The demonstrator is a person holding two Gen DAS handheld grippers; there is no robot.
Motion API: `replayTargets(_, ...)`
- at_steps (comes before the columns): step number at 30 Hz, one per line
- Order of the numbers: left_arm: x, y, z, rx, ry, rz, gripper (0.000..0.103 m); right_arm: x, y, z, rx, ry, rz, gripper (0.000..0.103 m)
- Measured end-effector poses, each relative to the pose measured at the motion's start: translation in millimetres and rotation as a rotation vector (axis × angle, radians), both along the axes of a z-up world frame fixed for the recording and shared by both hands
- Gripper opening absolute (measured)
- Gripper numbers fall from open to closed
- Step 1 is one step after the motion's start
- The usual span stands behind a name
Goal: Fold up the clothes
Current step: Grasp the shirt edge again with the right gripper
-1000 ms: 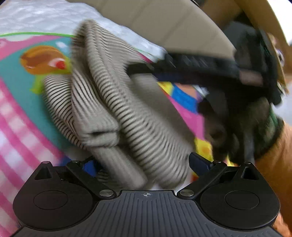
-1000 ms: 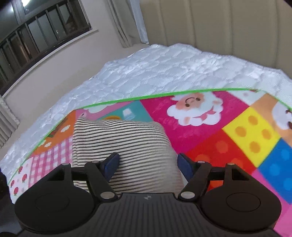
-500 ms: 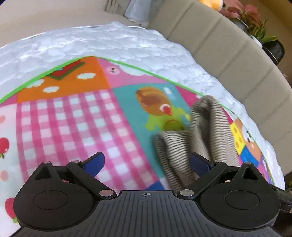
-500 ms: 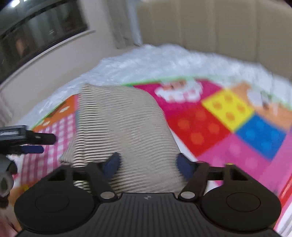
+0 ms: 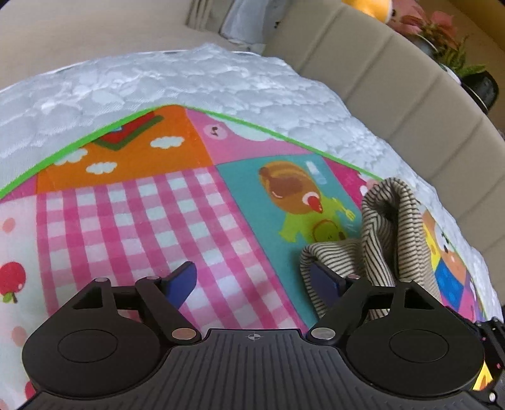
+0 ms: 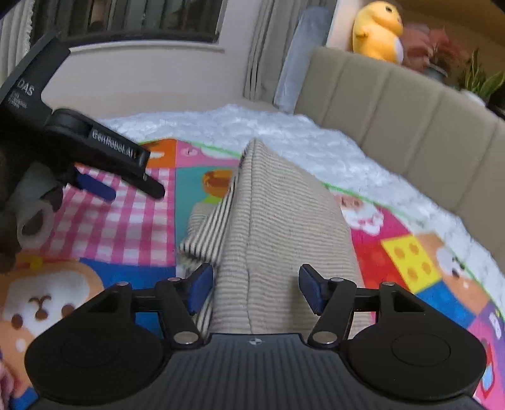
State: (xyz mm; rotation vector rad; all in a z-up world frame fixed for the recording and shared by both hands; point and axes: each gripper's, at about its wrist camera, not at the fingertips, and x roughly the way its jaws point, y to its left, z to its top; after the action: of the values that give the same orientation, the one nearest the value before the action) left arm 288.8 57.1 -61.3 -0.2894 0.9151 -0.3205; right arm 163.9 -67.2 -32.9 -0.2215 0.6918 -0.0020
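A beige garment with thin dark stripes (image 6: 277,227) lies bunched on the colourful play mat (image 6: 126,220), rising to a ridge. My right gripper (image 6: 255,287) straddles its near end. The left pad presses the fold, the right finger lies over the cloth, and the jaws are opening. In the left wrist view the same garment (image 5: 394,227) stands folded at the right, with its lower edge draped against the right fingertip (image 5: 325,280). My left gripper (image 5: 252,279) is open over the pink check, its jaws closing on nothing. It also shows as the left gripper (image 6: 135,192) at the left of the right wrist view.
The mat (image 5: 142,220) covers a white quilted bedspread (image 5: 189,82). A beige padded headboard (image 6: 410,120) runs along the far side. On the ledge behind it sit a yellow plush toy (image 6: 377,30) and potted plants (image 5: 467,69). A person's hand (image 6: 31,208) holds the left gripper.
The left view has swung off the garment onto the checked mat, and the left jaws have narrowed. The right gripper has travelled across the mat with the garment still between its fingers.
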Motion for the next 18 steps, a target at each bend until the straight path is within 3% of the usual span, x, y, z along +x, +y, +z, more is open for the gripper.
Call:
replayTargets(4, 0.3, -4.6, 3.4, -0.013, -0.019, -0.023, 0.083, -11.7, -6.5, -2.6, -0.036, 0.013, 0.013, 0.058)
replayTargets(7, -3.1, -7.8, 6.4, -0.063, -0.036, -0.066, 0.083, -15.1, -15.6, 1.5, -0.019, 0.000, -0.005, 0.021)
replayTargets(10, -8.5, -17.1, 5.9, -0.164, -0.027, -0.170, 0.079, -21.3, -30.0, 18.1, 0.055, -0.047, -0.024, 0.016)
replayTargets(12, -11.6, -29.3, 4.1, -0.207, -0.012, -0.253, 0.062, -25.2, -42.4, 36.8, 0.164, -0.089, -0.028, 0.014)
replayTargets(14, -10.9, -35.0, 5.2, -0.193, -0.020, -0.273, 0.061, -22.6, -40.6, 54.1, 0.229, -0.106, 0.011, 0.012)
replayTargets(16, -3.1, -26.3, 6.6, -0.193, -0.023, -0.217, 0.061, -16.1, -26.3, 61.6, 0.236, -0.108, 0.080, 0.012)
replayTargets(18, 7.6, -9.3, 5.7, -0.216, -0.004, -0.131, 0.062, -9.5, -0.9, 55.5, 0.156, -0.106, 0.165, 0.012)
